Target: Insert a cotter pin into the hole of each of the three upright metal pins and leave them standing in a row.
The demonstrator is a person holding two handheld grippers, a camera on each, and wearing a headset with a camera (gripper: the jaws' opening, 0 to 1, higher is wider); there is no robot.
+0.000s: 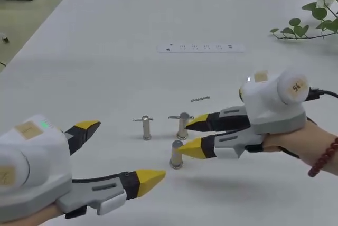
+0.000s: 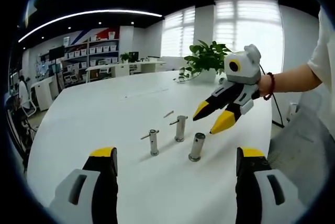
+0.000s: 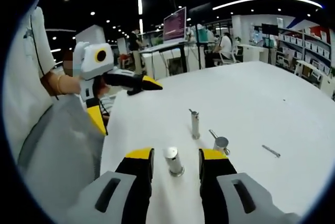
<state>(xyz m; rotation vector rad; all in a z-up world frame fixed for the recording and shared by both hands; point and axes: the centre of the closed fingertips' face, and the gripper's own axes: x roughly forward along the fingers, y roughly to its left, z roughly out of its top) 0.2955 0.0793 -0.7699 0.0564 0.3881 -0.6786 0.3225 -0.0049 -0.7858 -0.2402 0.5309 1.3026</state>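
Three upright metal pins stand on the white table. The left pin and the middle pin each carry a cotter pin through the top. The nearer pin has a bare top. A loose cotter pin lies behind them. My right gripper is open, and the bare pin stands between its fingertips with a gap on each side. My left gripper hangs open at the lower left, apart from the pins, with nothing in it.
A white power strip lies farther back on the table. A potted plant reaches in at the far right corner. Office desks and shelves stand beyond the table.
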